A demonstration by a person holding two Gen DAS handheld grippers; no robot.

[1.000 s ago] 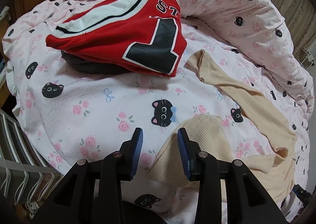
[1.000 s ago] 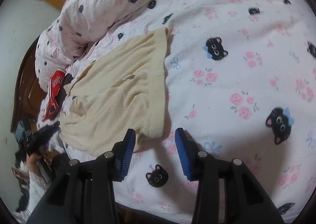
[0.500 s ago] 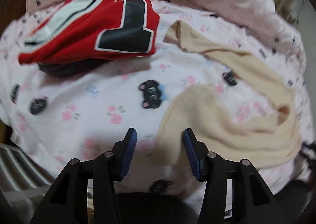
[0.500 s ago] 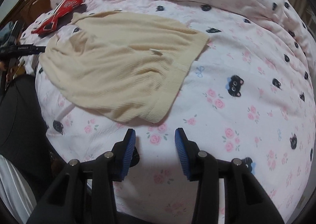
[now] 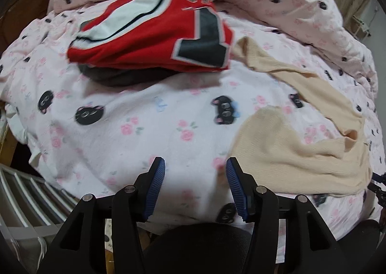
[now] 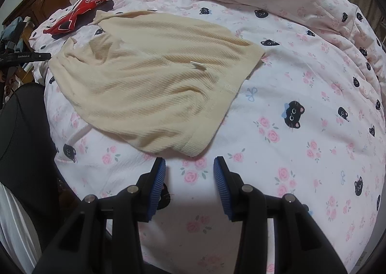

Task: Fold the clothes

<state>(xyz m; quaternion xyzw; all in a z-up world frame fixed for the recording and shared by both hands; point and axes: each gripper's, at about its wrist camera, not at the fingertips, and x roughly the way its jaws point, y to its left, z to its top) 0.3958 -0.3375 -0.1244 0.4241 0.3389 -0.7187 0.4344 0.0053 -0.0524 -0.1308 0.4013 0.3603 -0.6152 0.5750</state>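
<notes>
Both hand-held grippers, left (image 5: 195, 175) and right (image 6: 189, 172), gape empty beside the beige top's (image 6: 154, 76) hem edges.

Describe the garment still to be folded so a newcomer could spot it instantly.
Start from the pink cat-and-rose duvet covering the bed. The cream ribbed top lies spread flat across it, just ahead of the open right tongs. Unlike the red jersey folded further back, it is plain, pale and unprinted.

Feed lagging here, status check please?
Both grippers, left and right, open, empty. Beige top spread unfolded on duvet. Red jersey folded aside. Nothing blocking.
</notes>
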